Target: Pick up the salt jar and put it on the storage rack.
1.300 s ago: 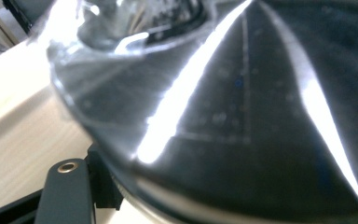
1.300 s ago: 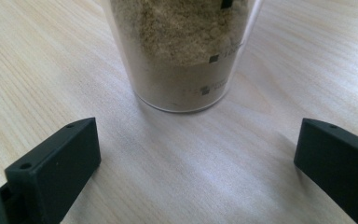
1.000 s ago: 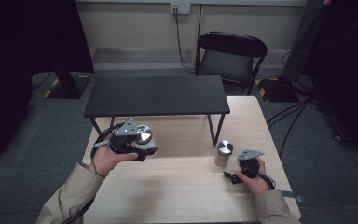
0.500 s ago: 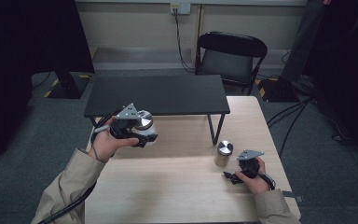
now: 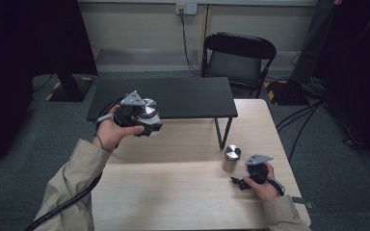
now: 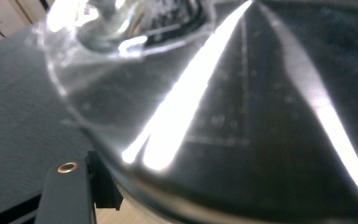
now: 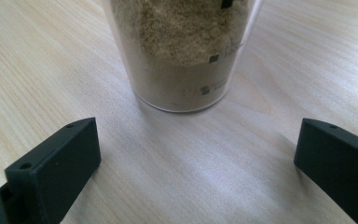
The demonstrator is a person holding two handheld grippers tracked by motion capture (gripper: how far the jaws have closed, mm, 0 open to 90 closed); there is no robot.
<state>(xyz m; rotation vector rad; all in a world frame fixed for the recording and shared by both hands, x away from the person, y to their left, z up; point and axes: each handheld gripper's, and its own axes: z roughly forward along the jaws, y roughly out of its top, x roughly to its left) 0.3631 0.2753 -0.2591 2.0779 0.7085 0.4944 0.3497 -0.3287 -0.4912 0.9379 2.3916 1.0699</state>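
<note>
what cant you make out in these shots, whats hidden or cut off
- Left claw, high view: its jaws are hidden by the shiny jar and the hand.
- Shiny jar, left gripper view: blurred by glare and cut off by the edges.
- Powder jar, right gripper view: top cut off; label marks too small to read.

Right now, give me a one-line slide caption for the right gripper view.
Open right gripper on the wooden table, facing a clear jar of tan powder.
</note>
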